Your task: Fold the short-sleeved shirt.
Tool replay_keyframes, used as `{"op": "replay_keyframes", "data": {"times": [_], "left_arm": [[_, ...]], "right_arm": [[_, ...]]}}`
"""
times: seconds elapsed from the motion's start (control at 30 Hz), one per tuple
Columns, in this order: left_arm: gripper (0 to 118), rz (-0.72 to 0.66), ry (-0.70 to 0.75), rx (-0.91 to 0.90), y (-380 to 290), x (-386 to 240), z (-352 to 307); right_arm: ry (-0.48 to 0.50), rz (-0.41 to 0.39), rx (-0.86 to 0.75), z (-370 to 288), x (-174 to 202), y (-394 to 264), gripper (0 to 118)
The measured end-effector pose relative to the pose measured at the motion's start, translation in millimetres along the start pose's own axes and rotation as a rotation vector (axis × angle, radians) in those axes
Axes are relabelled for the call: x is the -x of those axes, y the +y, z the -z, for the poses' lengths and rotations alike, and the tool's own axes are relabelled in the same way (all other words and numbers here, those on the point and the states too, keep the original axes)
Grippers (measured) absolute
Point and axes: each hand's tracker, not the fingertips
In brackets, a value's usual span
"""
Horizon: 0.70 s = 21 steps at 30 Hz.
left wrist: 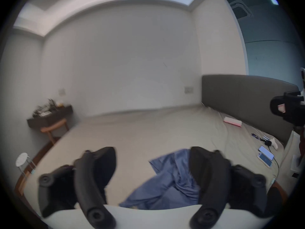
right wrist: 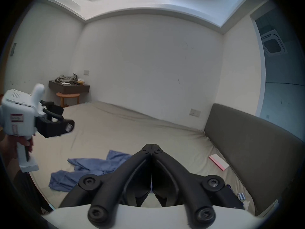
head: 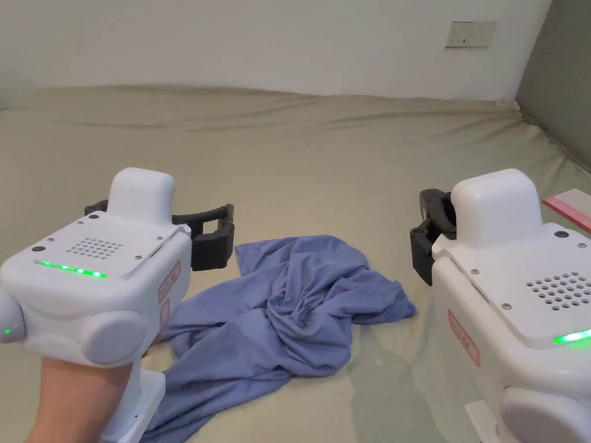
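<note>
The crumpled blue shirt point(head: 288, 306) lies on the bed point(head: 323, 156), its near edge hidden behind the left tool point(left wrist: 152, 168) (jaws wide apart, empty), while the right tool point(right wrist: 151, 147) hangs closed, empty, near a pink book point(head: 568, 207).

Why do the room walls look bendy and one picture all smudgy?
In both gripper views the lens bends the walls and darkens the corners; the left gripper view is smeared, so the left gripper and blue shirt look soft; the right gripper view shows the right gripper crisply; the head view is straight and sharp, evenly lit.
</note>
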Motion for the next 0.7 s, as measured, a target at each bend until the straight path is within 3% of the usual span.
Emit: {"op": "replay_keyframes", "data": {"times": [0.13,0.2,0.23,0.3,0.7], "left_arm": [[45,0.006,0.120,-0.119,8.0,9.4,-61.6],[15,0.014,0.175,-0.143,5.7,10.0,-78.7],[6,0.015,0.203,-0.151,4.3,9.7,-86.4],[0,0.016,0.219,-0.146,2.4,7.8,-92.5],[0,0.064,0.224,-0.161,0.6,-4.3,-101.1]], "right_arm": [[0.033,0.001,-0.065,-7.6,24.8,15.0,2],[0.053,-0.009,-0.094,-11.8,37.8,18.5,2],[0.060,-0.018,-0.107,-14.4,45.0,20.2,2],[0.069,-0.036,-0.119,-18.9,56.7,22.5,2],[0.105,-0.097,-0.145,-29.6,83.3,31.0,2]]}}
